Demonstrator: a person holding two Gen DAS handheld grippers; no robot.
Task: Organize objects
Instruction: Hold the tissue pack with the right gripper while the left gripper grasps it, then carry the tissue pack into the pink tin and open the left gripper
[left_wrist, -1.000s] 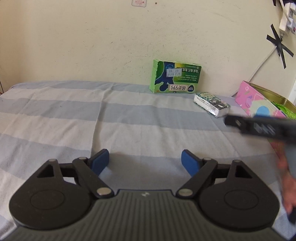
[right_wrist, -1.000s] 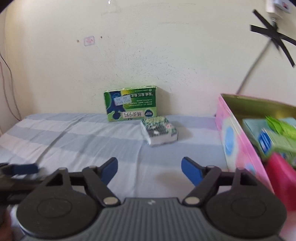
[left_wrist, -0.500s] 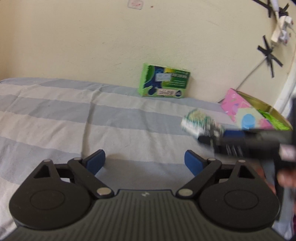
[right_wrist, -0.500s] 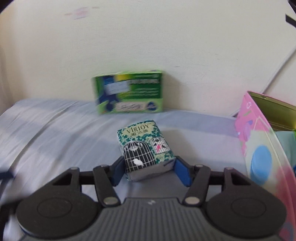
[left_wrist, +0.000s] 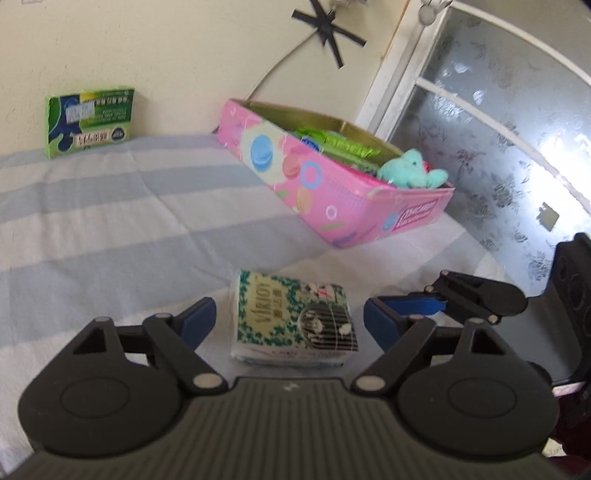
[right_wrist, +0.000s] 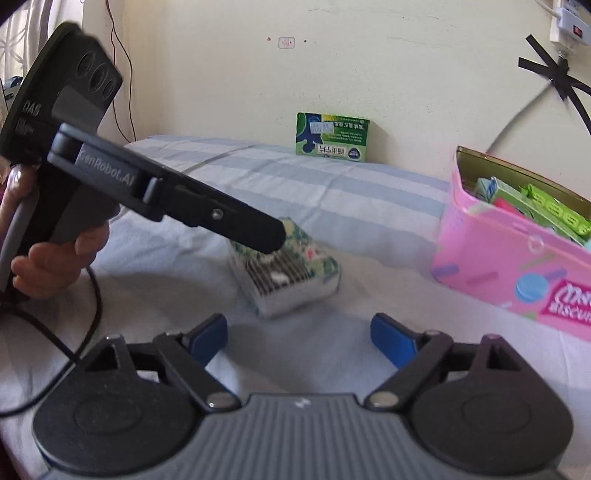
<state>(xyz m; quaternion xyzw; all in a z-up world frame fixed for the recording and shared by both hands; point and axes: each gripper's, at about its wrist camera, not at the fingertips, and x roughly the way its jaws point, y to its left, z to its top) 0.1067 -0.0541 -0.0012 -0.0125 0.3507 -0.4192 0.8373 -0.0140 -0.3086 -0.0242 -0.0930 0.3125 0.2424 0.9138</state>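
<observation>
Tissue pack sits between the left jaws, not yet gripped

On the striped bed, the tissue pack lies at 12 o'clock from the left gripper, inside its wide-open jaws with a gap on each side; its long axis seems to run roughly fore-and-aft between them. The right gripper, jaws open and empty, is farther off. The pink box waits at 1 o'clock, the green box at 10 o'clock.

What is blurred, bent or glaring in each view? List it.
Left wrist view: frosted window glares bright, its frame bowed by the fisheye; tissue pack slightly soft. Right wrist view: pink box and taped cable smeared; green box readable.
</observation>
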